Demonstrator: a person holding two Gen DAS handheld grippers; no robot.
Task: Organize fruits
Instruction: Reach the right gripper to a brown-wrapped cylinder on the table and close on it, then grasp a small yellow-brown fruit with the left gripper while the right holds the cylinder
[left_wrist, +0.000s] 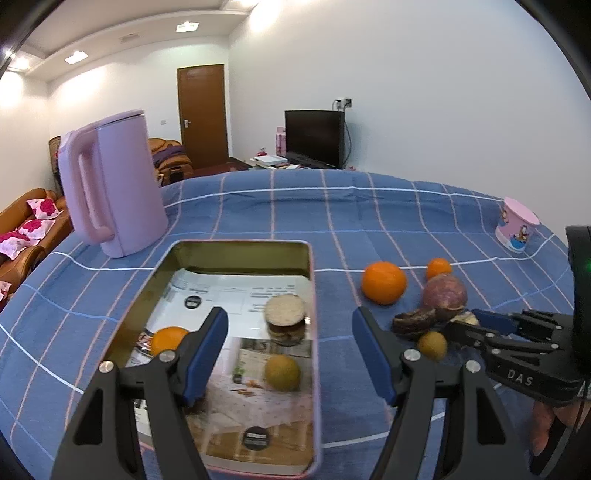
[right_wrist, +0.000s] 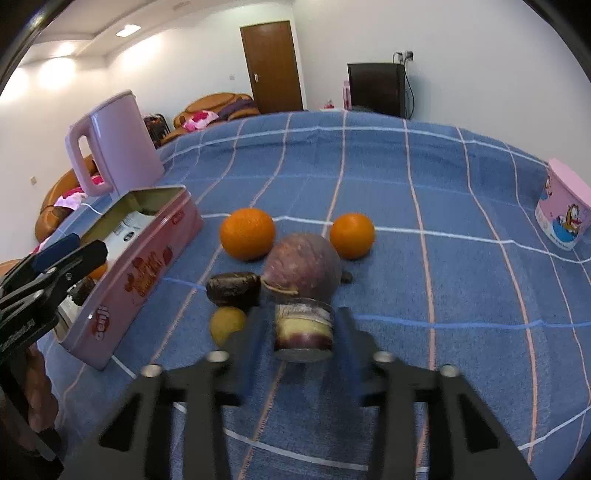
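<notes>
Checked woven cloth (right_wrist: 369, 184), round oranges (right_wrist: 247, 238), glossy rectangular tin (right_wrist: 147, 266).

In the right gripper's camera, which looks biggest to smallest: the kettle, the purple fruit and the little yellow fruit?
1. pink kettle
2. purple fruit
3. yellow fruit
The kettle stands farthest back yet looks biggest.

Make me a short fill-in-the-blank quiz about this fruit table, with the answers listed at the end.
1. The pink tin stands beside a pink ____ with a handle.
2. Outside the tin, ____ oranges lie on the blue checked cloth.
3. The right gripper has its jaws around a cut ____ piece of fruit.
4. The left gripper hovers over the tin with its jaws ____.

Answers: kettle; two; purple; open
</notes>
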